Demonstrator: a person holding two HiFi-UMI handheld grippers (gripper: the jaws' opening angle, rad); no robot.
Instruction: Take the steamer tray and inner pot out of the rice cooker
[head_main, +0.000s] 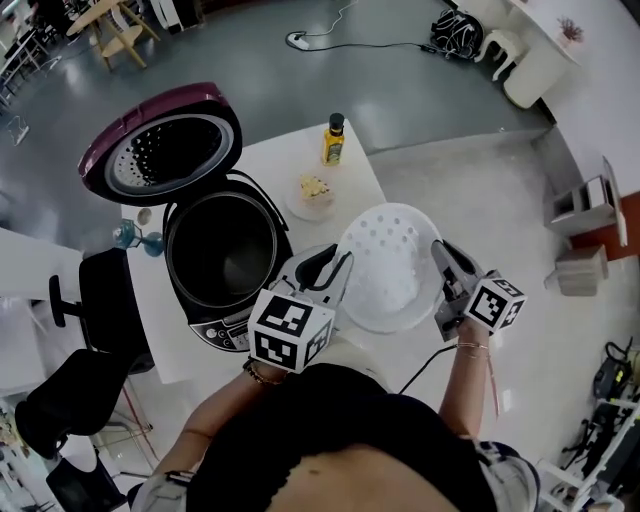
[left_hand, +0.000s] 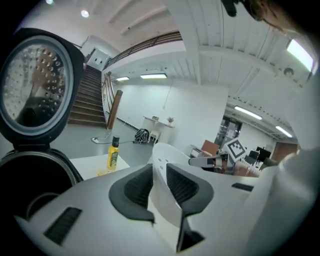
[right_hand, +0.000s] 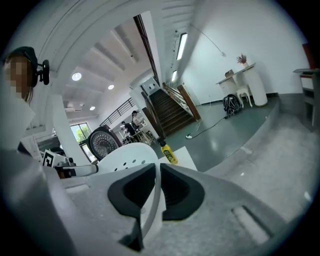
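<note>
Nearest us, the left gripper (head_main: 335, 262) and right gripper (head_main: 440, 252) are clamping opposite rims of the steamer tray (head_main: 385, 262), angling slightly downward. They're holding it over the white table (head_main: 290, 160) beside the open rice cooker (head_main: 178, 215), on a grey floor (head_main: 400, 100). The inner pot (head_main: 225, 255) is sitting inside the cooker.

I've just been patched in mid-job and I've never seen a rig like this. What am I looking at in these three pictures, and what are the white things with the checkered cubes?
There is no robot here. A person holds a two-fingered hand tool in each hand, and the marker cubes are part of those tools. The head view looks down from a camera on the person's head. The other two cameras ride on the tools and look along their fingers.

In the head view the left gripper and the right gripper each pinch the rim of the white steamer tray from opposite sides, to the right of the open rice cooker. Each gripper view shows that rim clamped between dark pads.

The inner pot sits in the cooker, and the lid stands open. The white table also holds a yellow bottle and a small plate.
</note>
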